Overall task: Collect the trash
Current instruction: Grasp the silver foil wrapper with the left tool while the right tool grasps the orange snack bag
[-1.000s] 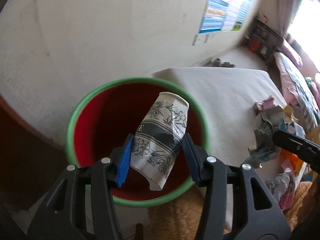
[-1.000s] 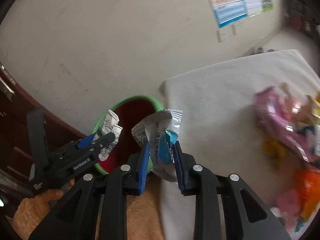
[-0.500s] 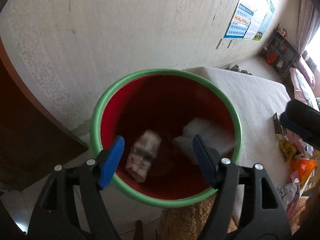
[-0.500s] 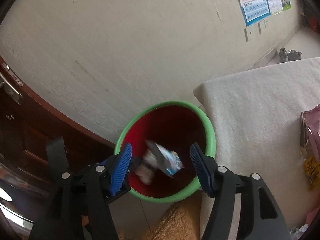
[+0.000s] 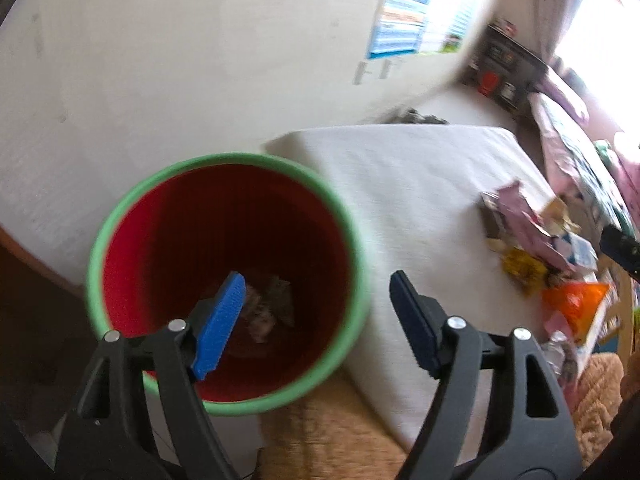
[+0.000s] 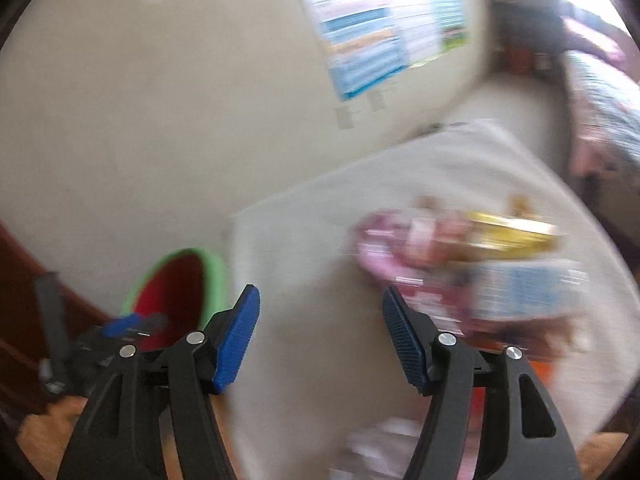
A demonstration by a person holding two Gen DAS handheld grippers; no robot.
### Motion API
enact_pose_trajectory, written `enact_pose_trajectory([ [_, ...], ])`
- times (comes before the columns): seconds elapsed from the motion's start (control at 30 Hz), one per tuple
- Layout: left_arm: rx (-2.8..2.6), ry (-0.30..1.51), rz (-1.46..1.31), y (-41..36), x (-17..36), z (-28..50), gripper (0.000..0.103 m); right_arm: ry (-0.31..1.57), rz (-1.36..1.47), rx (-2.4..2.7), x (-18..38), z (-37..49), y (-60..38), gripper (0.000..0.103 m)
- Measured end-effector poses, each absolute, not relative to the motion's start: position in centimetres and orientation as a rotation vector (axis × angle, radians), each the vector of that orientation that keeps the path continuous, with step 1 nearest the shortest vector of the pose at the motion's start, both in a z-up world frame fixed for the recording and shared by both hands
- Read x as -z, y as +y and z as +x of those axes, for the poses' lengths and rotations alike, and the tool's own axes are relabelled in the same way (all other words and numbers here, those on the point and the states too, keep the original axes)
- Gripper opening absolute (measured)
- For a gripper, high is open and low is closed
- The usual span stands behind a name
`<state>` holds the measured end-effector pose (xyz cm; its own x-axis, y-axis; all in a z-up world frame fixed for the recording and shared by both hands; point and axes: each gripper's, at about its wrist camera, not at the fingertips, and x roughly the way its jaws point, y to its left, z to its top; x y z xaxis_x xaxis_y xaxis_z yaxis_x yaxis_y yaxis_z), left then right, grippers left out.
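Observation:
A red bin with a green rim (image 5: 120, 216) stands on the floor beside a white table (image 5: 400, 184). Crumpled trash (image 5: 268, 312) lies at its bottom. My left gripper (image 5: 320, 320) is open and empty above the bin's right rim. My right gripper (image 6: 320, 336) is open and empty over the table's left part (image 6: 304, 248), right of the bin (image 6: 212, 276). A pile of wrappers (image 5: 532, 240) lies on the table's right side, blurred in the right wrist view (image 6: 460, 256). The left gripper (image 6: 128, 326) shows over the bin there.
A pale wall with a blue poster (image 5: 400, 36) stands behind the bin. A dark wooden door (image 6: 24, 292) is at the left. A tan furry seat (image 5: 332, 436) is under the grippers. A shelf (image 5: 504, 76) and bed (image 5: 568, 128) are at the far right.
Both grippers let go of their trash, the paper cup and the wrapper, which fell into the bin. Both have since swung right, toward the table; the right view is blurred.

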<state>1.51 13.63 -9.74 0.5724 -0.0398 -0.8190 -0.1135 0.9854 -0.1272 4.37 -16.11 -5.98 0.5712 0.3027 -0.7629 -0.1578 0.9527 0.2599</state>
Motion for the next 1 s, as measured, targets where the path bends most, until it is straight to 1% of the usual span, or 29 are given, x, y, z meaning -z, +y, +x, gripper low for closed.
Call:
enact_pose_trajectory([
  [0.07, 0.002, 0.97, -0.164, 11.8, 9.6, 1.8, 0.073, 0.943, 0.173, -0.197, 6.8, 3.1, -19.4, 0.065],
  [0.13, 0.061, 0.986, -0.17, 10.0, 9.7, 1.8, 0.074, 0.965, 0.181, -0.149, 7.7, 1.9, -21.7, 0.069],
  [0.33, 0.332, 1.046, -0.07, 1.5, 10.4, 0.8, 0.075, 1.052, 0.274, -0.053, 11.2, -0.5, -26.2, 0.069],
  [0.5, 0.552, 1.117, 0.071, -4.9, 11.9, -0.6, 0.075, 1.052, 0.272, -0.082, 11.5, -0.3, -26.3, 0.069],
  [0.67, 0.619, 1.191, 0.155, -7.9, 14.5, -0.9, 0.074, 1.06, 0.271, -0.104, 11.7, -0.4, -25.8, 0.069],
  [0.7, 0.62, 1.196, 0.17, -8.2, 14.9, -1.0, 0.066, 1.061, 0.272, -0.104, 11.8, -0.3, -25.8, 0.069],
  [0.73, 0.629, 1.208, 0.177, -8.4, 15.3, -1.0, 0.055, 1.062, 0.274, -0.104, 11.8, -0.3, -25.7, 0.069],
  [0.77, 0.645, 1.214, 0.16, -8.5, 15.1, -0.9, 0.052, 1.062, 0.274, -0.104, 11.8, -0.3, -25.8, 0.069],
  [0.8, 0.634, 1.203, 0.16, -8.4, 14.8, -1.1, 0.048, 1.062, 0.272, -0.103, 11.8, -0.3, -25.8, 0.069],
  [0.83, 0.628, 1.194, 0.168, -8.2, 14.5, -1.0, 0.046, 1.062, 0.27, -0.102, 11.8, -0.3, -25.8, 0.069],
  [1.0, 0.526, 1.155, 0.119, -5.8, 13.4, -0.5, 0.045, 1.091, 0.256, -0.108, 12.4, 0.2, -25.6, 0.069],
])
